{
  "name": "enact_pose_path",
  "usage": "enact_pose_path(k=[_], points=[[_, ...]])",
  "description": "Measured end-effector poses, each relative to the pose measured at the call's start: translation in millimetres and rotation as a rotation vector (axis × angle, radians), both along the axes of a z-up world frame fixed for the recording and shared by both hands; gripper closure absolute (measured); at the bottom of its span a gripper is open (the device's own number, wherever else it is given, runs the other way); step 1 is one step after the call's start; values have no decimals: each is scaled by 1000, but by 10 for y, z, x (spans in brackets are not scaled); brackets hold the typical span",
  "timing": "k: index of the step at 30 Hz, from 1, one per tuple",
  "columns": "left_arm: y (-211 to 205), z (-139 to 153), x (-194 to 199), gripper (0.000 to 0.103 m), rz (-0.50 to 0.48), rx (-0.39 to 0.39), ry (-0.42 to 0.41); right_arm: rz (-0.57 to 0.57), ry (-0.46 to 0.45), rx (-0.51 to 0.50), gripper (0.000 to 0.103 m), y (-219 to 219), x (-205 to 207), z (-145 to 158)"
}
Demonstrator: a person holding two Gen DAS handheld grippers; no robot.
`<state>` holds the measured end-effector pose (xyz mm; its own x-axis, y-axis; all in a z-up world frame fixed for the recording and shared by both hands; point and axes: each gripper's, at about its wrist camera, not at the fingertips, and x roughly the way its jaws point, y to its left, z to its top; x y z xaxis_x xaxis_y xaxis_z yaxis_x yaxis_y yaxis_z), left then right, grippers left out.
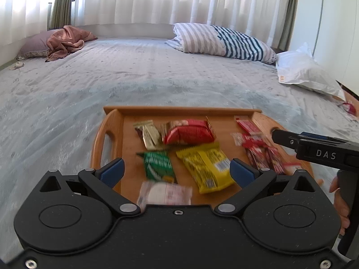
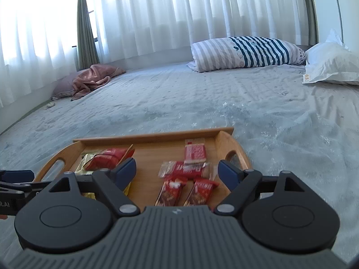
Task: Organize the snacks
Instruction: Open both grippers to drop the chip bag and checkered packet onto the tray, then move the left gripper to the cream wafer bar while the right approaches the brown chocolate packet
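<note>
A wooden tray [image 1: 179, 110] with handles lies on the bed and holds snacks. In the left wrist view I see a red pack [image 1: 188, 132], a gold pack [image 1: 149, 135], a green pack [image 1: 158, 164], a yellow pack [image 1: 205, 167], a pale pink pack [image 1: 166, 194] and several small red packets [image 1: 261, 150]. My left gripper [image 1: 177, 170] is open and empty, above the tray's near side. My right gripper [image 2: 177, 171] is open and empty above the red packets [image 2: 186, 177] on the tray [image 2: 152, 135]; it also shows at the right of the left wrist view [image 1: 278, 135].
The tray lies on a grey-blue bed sheet [image 1: 157, 71]. A striped pillow [image 1: 224, 41] and a white pillow [image 1: 305, 70] lie at the far right. A pink cloth on a mauve pillow [image 1: 65, 41] lies far left. White curtains hang behind the bed.
</note>
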<state>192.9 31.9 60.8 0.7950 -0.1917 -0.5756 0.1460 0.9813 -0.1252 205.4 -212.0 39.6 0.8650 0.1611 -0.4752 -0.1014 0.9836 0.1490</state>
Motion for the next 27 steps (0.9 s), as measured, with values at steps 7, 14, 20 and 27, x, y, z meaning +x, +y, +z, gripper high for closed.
enact_pose_path(k=[7, 14, 20, 27], points=[[107, -58, -383, 2, -20, 39, -3, 14, 20, 9, 11, 56, -313, -121], [262, -183, -605, 2, -27, 14, 41, 88, 11, -47, 5, 215, -707, -238], [289, -298, -679, 1, -34, 14, 69, 134, -19, -113, 0, 342, -1020, -292], [306, -408, -671, 1, -13, 5, 104, 198, -36, -141, 0, 511, -1314, -391]])
